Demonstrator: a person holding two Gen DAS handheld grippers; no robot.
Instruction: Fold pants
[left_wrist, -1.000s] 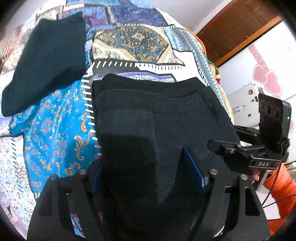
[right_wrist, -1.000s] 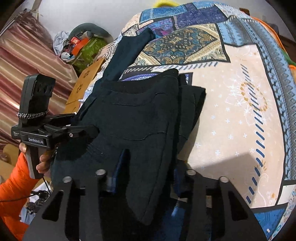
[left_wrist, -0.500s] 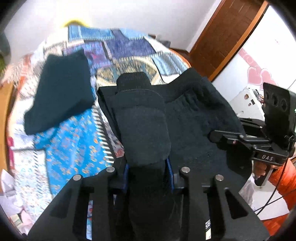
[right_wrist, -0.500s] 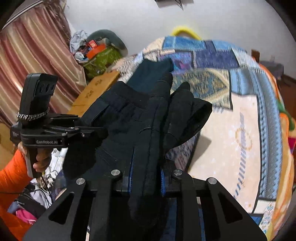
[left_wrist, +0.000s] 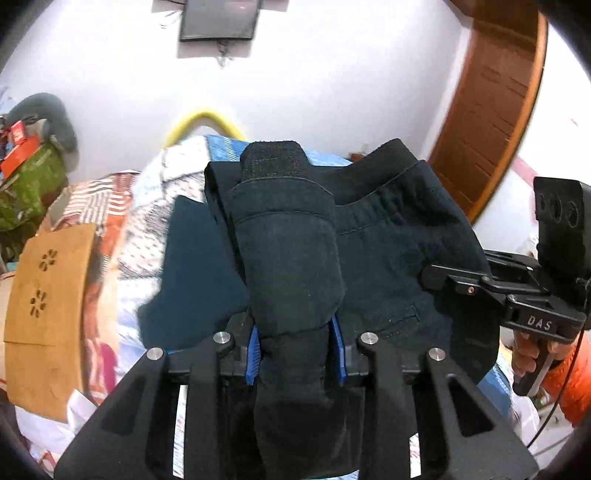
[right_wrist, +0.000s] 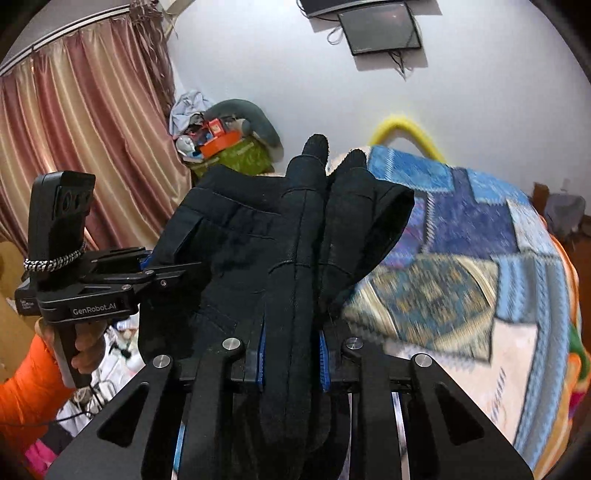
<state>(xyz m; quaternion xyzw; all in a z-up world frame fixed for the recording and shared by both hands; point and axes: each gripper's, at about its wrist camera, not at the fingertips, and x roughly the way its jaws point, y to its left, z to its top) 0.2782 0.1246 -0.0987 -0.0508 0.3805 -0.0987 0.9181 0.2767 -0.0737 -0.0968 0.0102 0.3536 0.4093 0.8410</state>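
The black pants (left_wrist: 291, 251) hang folded between both grippers, lifted off the bed. My left gripper (left_wrist: 295, 343) is shut on a bunched edge of the pants; its blue pads (left_wrist: 253, 354) press the cloth. My right gripper (right_wrist: 291, 362) is shut on the other bunched edge of the pants (right_wrist: 295, 236). The right gripper also shows at the right of the left wrist view (left_wrist: 443, 277), and the left gripper at the left of the right wrist view (right_wrist: 173, 269). A second dark folded garment (left_wrist: 192, 273) lies on the bed below.
A patchwork bedspread (right_wrist: 480, 280) covers the bed. A wooden door (left_wrist: 491, 103) stands at the right. Curtains (right_wrist: 81, 147) and a pile of clutter (right_wrist: 225, 144) are at the left. A brown cardboard box (left_wrist: 48, 314) sits beside the bed. A screen (right_wrist: 380, 29) hangs on the wall.
Both grippers closed on the near edge of the pants and raised it off the bed. The views have tilted up from the bedspread toward the wall.
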